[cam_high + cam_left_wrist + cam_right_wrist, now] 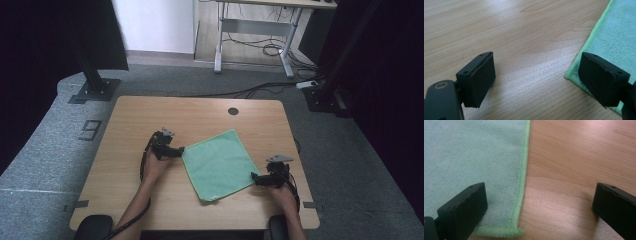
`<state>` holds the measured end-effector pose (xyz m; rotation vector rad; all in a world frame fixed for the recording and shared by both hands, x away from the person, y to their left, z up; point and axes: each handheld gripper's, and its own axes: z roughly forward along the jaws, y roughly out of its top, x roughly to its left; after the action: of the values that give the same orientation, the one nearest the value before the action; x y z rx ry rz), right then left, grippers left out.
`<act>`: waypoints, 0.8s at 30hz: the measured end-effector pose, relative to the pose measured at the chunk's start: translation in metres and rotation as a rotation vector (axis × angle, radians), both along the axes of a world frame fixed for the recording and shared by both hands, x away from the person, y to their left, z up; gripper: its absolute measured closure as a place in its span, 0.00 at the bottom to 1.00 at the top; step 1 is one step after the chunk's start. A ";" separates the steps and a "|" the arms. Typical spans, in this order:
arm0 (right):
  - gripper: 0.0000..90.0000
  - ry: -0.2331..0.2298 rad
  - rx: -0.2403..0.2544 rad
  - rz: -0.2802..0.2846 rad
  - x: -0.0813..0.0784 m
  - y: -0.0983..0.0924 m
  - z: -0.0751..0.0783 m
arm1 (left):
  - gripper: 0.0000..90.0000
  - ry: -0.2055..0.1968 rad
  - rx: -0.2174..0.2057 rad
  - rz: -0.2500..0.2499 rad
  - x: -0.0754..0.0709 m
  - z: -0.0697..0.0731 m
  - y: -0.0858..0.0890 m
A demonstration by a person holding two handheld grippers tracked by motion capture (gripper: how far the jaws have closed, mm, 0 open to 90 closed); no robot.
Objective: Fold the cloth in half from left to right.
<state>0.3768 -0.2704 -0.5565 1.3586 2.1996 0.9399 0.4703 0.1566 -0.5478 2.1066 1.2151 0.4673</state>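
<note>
We have a green cloth (217, 164) lying flat and spread out on the wooden worktop (130, 120), turned so that its corners point toward the edges. Our left gripper (181, 150) sits at the cloth's left corner and our right gripper (254, 177) at its right corner, both low over the wood.

In the left gripper view the jaws stand wide apart with bare worktop between them, and the cloth's corner (574, 75) lies just beside the right-hand jaw; nothing is held. In the right gripper view the jaws are also spread wide, and the cloth's hemmed corner (516, 231) lies between them, flat and not pinched.

We judge that we are at the start of a fold or a lift: both grippers are lined up on opposite corners, but neither has taken hold yet. The next move calls for us to slide the left gripper a little toward the cloth so the corner comes between its jaws, get one jaw of each gripper under the hem, and close on both corners together.
</note>
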 end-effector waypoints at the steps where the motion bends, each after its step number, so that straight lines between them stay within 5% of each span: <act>1: 0.00 0.006 -0.001 0.004 0.000 0.000 0.001 | 0.15 0.000 0.000 0.002 0.000 0.000 0.000; 10: 0.03 0.002 -0.007 0.092 -0.007 0.017 0.015 | 0.16 -0.001 0.000 0.008 -0.001 0.000 0.000; 24: 0.15 0.038 0.092 0.320 -0.024 0.074 0.029 | 0.16 -0.002 0.001 0.023 0.000 0.000 0.000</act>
<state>0.3531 -0.1967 -0.5272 1.0874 2.4781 1.1468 0.4699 0.1568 -0.5478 2.0941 1.2401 0.4799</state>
